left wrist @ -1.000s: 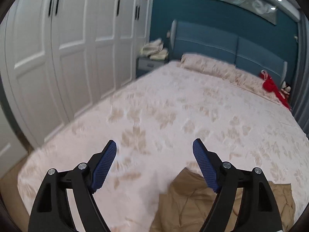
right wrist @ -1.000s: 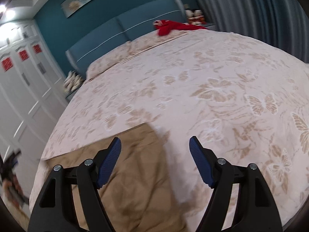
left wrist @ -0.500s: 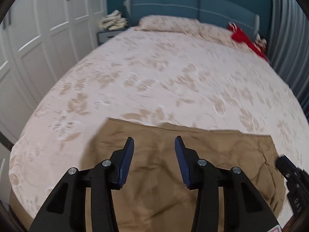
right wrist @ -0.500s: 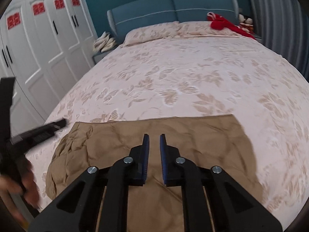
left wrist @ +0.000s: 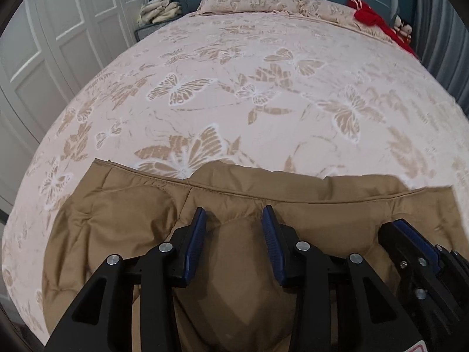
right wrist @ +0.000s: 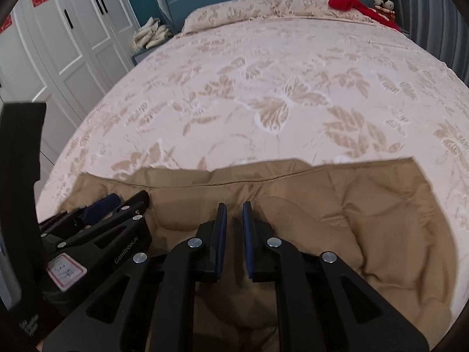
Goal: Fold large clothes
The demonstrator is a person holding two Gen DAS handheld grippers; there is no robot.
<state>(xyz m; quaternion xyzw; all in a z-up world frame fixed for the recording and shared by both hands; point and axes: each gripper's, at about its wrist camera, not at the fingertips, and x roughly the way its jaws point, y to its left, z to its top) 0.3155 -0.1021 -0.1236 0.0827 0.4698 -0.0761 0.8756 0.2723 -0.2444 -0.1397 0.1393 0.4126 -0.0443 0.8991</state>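
Note:
A tan padded garment [left wrist: 123,223] lies across the near edge of the bed, its straight hem facing the headboard; it also shows in the right wrist view [right wrist: 381,211]. My left gripper [left wrist: 233,214] is partly open, low over the garment with a puff of fabric between the jaws. My right gripper [right wrist: 234,208] is nearly closed with a narrow gap, tips down at the garment; whether it pinches fabric is unclear. Each gripper shows in the other's view, the right one [left wrist: 410,234] and the left one [right wrist: 114,202].
The bed [left wrist: 263,88] has a pale butterfly-print cover and pillows [left wrist: 249,0] at a blue headboard. A red cloth [right wrist: 348,0] lies at the far right corner. White wardrobe doors [right wrist: 58,38] stand on the left, with a nightstand holding folded items [left wrist: 158,8].
Both grippers have dropped lower and closer onto the tan garment. The left jaws, wide open a second ago, have narrowed. The right jaws closed half a second ago and stay nearly shut.

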